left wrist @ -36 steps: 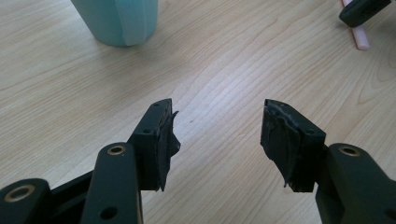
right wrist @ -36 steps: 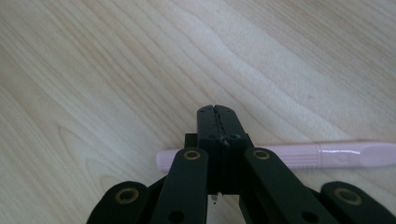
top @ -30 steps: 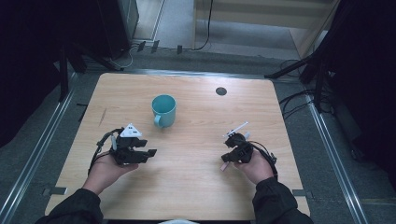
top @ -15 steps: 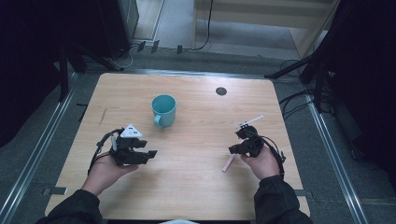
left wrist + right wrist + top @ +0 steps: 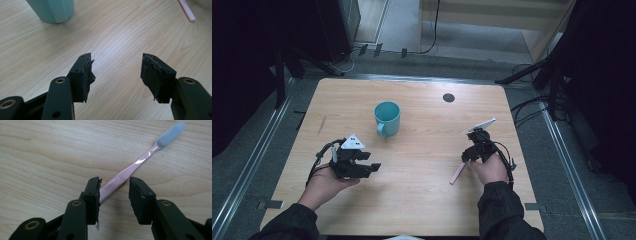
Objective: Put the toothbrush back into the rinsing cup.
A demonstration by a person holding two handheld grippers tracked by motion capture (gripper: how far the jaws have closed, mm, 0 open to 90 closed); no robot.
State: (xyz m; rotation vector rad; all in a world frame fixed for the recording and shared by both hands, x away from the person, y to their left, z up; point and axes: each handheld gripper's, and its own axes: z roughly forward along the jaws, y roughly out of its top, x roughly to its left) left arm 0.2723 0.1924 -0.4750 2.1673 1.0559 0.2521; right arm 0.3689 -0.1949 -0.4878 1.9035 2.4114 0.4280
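Observation:
A pink toothbrush lies flat on the wooden table, its blue-white bristles at the far end in the right gripper view. My right gripper hovers over its handle, open; its jaws have just been opening and the handle runs between them, unpressed. A teal mug stands upright at mid-table. My left gripper rests near the left front, open with nothing between its jaws, which have just been closing a little. Its view catches the mug and the toothbrush end.
A small dark round spot marks the table's far side. Metal rails run along both table sides, and cables lie on the floor at the right. Dark stands rise at the back left.
The right gripper opened and let go of the toothbrush, which now lies on the table. That hand drew off to the right and rose slightly. The left hand stayed put.

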